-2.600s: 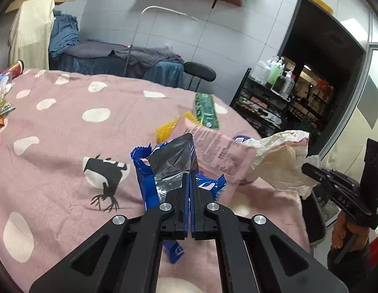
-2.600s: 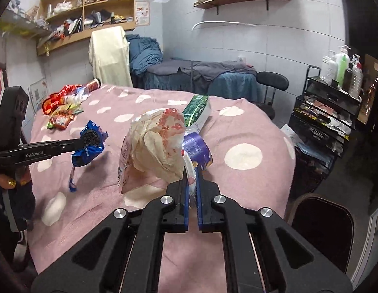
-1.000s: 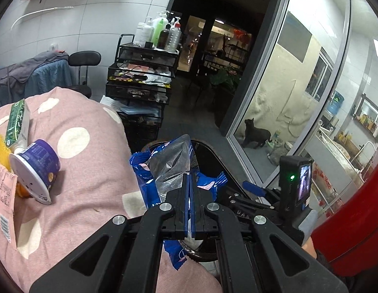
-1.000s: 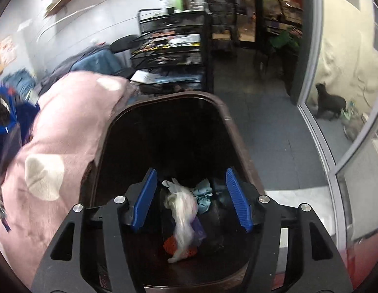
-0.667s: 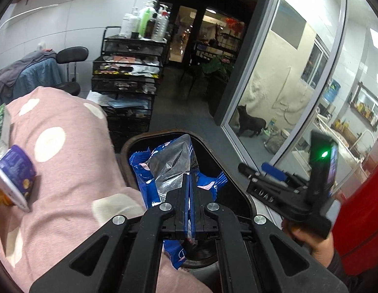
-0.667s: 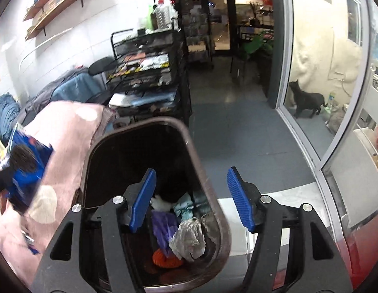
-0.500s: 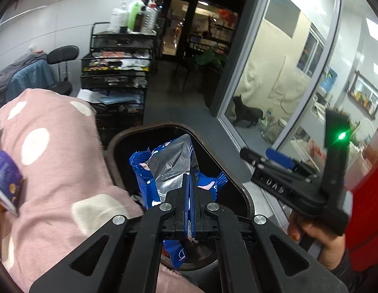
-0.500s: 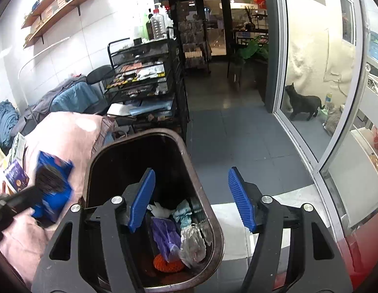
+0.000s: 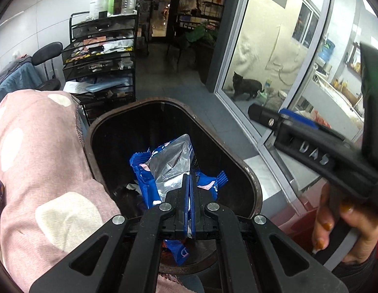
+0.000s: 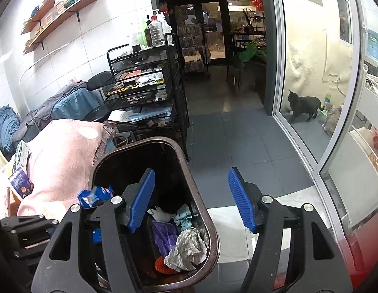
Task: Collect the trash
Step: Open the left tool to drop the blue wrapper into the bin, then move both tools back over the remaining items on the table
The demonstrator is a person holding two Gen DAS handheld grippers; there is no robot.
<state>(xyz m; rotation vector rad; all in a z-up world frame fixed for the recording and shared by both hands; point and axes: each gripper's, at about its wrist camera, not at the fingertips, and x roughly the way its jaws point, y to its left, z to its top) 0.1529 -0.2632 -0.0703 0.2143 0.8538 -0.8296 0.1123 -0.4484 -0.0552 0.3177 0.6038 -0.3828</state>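
Observation:
My left gripper (image 9: 189, 178) is shut on a blue and silver snack wrapper (image 9: 169, 163) and holds it over the open mouth of a dark brown trash bin (image 9: 254, 185). The wrapper also shows in the right wrist view (image 10: 95, 195) at the bin's left rim. My right gripper (image 10: 191, 200) is open and empty, above the bin's right rim (image 10: 208, 222). In the bin lie crumpled white paper (image 10: 186, 249), a purple wrapper (image 10: 164, 234) and other scraps. The right gripper shows in the left wrist view (image 9: 311, 146), held by a hand.
The pink spotted table (image 9: 42, 171) stands left of the bin, with a purple cup (image 10: 19, 180) and a green packet (image 10: 20, 153) on it. A black wire rack (image 10: 145, 97) stands behind. A glass door (image 10: 335, 122) is to the right, with a black cat (image 10: 303, 107) beyond.
Both grippers swung from the table to the bin. The right gripper opened and dropped its crumpled bag into the bin, then drew back. The left gripper carried the blue wrapper over the bin's mouth.

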